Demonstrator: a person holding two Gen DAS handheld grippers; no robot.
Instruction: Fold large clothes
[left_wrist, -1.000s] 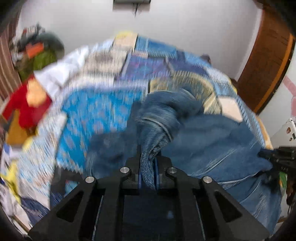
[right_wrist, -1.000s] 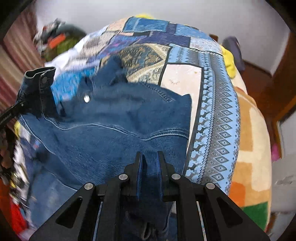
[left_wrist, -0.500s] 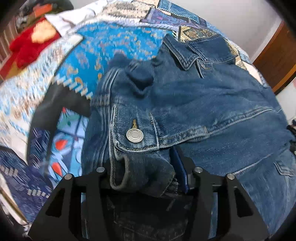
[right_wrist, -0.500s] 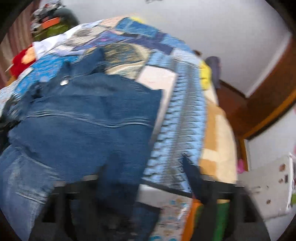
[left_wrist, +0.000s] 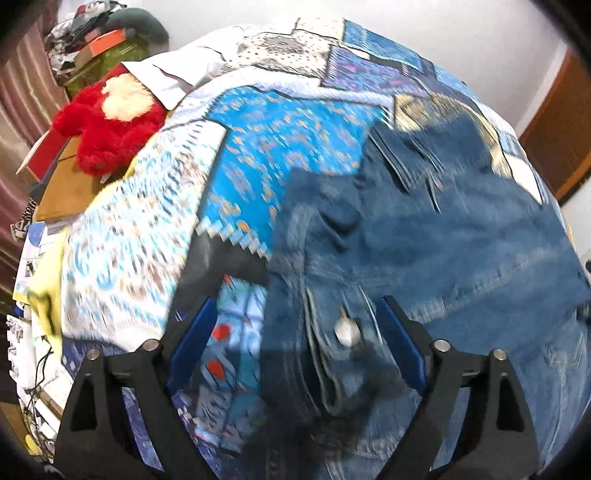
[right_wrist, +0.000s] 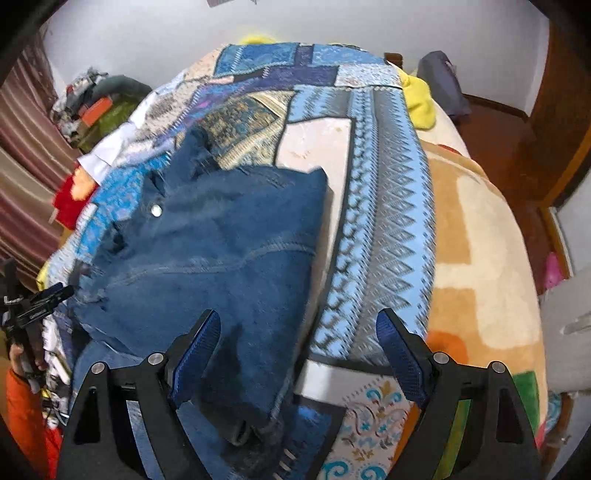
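Left wrist view: left hand-held gripper (left_wrist: 295, 343) is hanging released, jaws spread wide. Denim jacket (left_wrist: 461, 266) is lying on the bed (left_wrist: 295, 122) just ahead and right of it, snap-button edge between the fingers, ungripped.

Right wrist view: right hand-held gripper (right_wrist: 297, 350) is likewise standing released; the jacket's folded edge is lying ahead and left.

Step, judged: one fold is being laid down. Next move is calling for a fresh grip on an edge.

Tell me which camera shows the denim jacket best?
The right wrist view: the jacket lies sharp and nearly whole on the quilt. The left wrist view shows it close up, blurred and cropped by the frame.
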